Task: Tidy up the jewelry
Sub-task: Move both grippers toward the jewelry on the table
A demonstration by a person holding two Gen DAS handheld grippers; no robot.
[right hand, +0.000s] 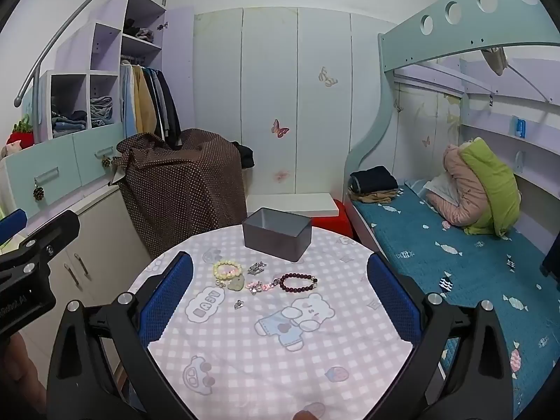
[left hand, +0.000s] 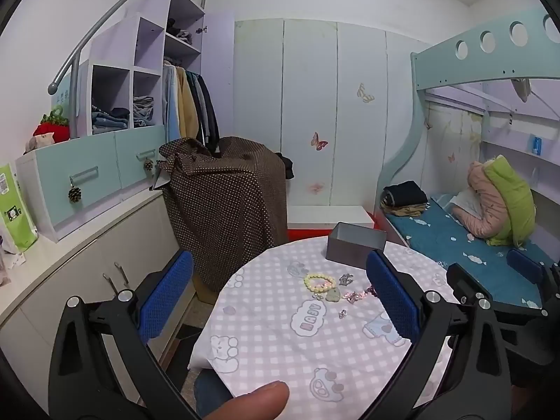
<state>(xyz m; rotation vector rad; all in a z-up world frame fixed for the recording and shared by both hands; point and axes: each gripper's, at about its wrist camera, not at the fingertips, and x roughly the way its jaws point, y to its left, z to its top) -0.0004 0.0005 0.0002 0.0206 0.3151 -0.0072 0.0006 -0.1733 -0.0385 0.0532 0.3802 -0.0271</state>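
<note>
Jewelry lies on a round table with a checked cloth [right hand: 280, 367]: a yellow bead bracelet [right hand: 228, 269], a dark red bead bracelet [right hand: 298, 283], a silver piece [right hand: 257, 268], a pink chain [right hand: 260, 287], a grey pendant [right hand: 236, 284] and a small charm [right hand: 239, 303]. An open grey box [right hand: 277, 234] stands behind them. In the left wrist view the yellow bracelet [left hand: 319, 281] and the box [left hand: 356, 245] show too. My left gripper [left hand: 280, 297] and right gripper [right hand: 280, 297] are open and empty, above the table's near side.
White cabinets [left hand: 105, 262] and a shelf with clothes stand to the left. A brown dotted cloth covers something [right hand: 182, 189] behind the table. A bed with a blue sheet [right hand: 455, 262] is on the right. The left gripper's body [right hand: 31, 273] shows at the right view's left edge.
</note>
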